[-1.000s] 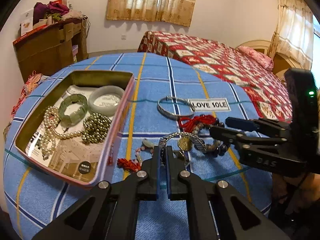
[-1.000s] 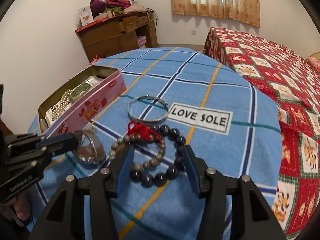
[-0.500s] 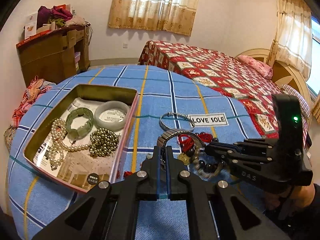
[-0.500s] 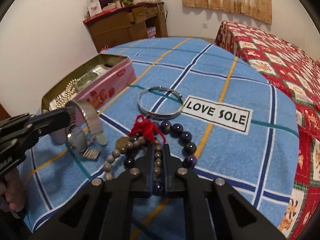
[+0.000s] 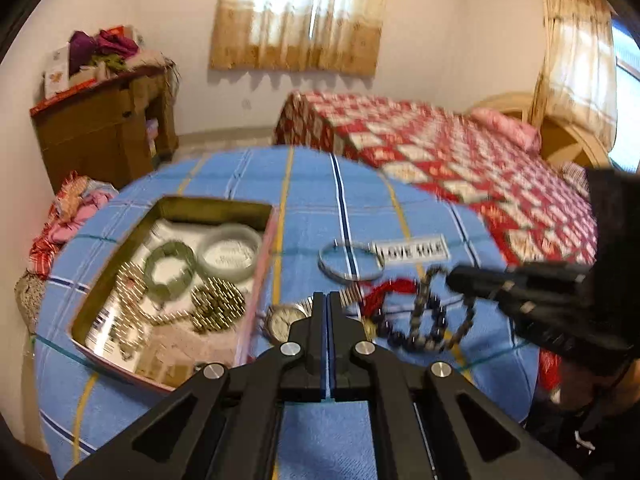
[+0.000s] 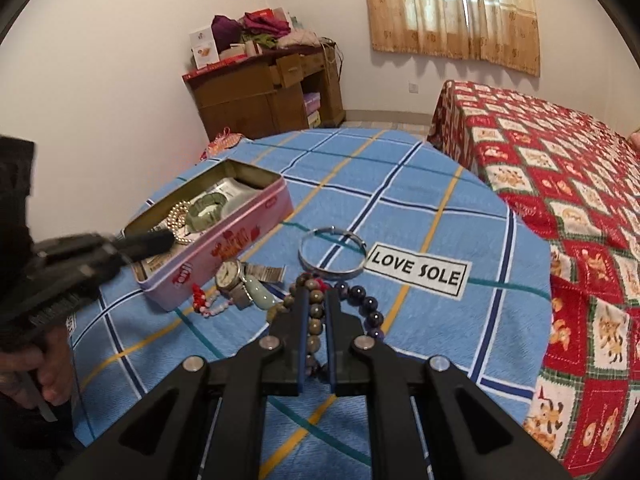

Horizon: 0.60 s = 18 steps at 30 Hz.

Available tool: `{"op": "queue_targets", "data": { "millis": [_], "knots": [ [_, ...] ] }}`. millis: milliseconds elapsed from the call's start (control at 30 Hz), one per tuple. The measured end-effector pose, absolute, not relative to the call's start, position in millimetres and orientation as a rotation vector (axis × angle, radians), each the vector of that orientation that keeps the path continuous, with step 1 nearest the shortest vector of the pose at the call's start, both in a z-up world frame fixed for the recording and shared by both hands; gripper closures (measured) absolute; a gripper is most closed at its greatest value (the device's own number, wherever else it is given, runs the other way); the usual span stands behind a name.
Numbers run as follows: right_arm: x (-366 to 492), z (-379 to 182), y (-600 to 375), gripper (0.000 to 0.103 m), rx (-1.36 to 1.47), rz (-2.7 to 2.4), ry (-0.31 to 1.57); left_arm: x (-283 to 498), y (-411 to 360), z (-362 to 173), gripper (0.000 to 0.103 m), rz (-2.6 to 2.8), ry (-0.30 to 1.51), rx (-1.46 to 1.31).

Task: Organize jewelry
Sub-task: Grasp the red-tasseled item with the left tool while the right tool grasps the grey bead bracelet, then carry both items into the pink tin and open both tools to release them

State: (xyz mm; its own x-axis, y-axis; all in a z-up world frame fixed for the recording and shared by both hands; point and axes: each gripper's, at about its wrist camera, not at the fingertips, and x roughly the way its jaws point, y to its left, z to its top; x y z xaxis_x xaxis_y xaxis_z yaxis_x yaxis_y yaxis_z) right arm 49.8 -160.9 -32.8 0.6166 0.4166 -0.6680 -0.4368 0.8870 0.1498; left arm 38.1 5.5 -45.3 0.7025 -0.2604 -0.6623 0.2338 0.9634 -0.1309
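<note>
Jaws of the right gripper (image 6: 316, 312) are clenched on a strand of the beaded bracelets (image 6: 360, 308), which hang off the blue checked cloth (image 6: 440, 216) with a red tassel. Left gripper (image 5: 327, 312) is pressed fully together and, by the right view, empty; the watch (image 6: 228, 274) lies on the cloth just beside the pink tin (image 6: 224, 256). Farther off rests a silver bangle (image 6: 332, 254). Step in hand, by judgement: carrying the beads to the tin; next, release above its open interior, clear of the rim.
</note>
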Motion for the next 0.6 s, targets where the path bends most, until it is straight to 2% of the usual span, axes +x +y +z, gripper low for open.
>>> {"op": "queue_targets", "data": {
  "millis": [300, 600],
  "knots": [
    [47.2, -38.4, -171.0, 0.093, -0.009, 0.497, 0.765, 61.7, -11.7, -81.0, 0.101, -0.266, 0.885, -0.024],
    [50.2, -37.8, -188.4, 0.093, 0.014, 0.472, 0.759, 70.7, -40.9, -72.8, 0.097, -0.292, 0.861, 0.047]
  ]
}}
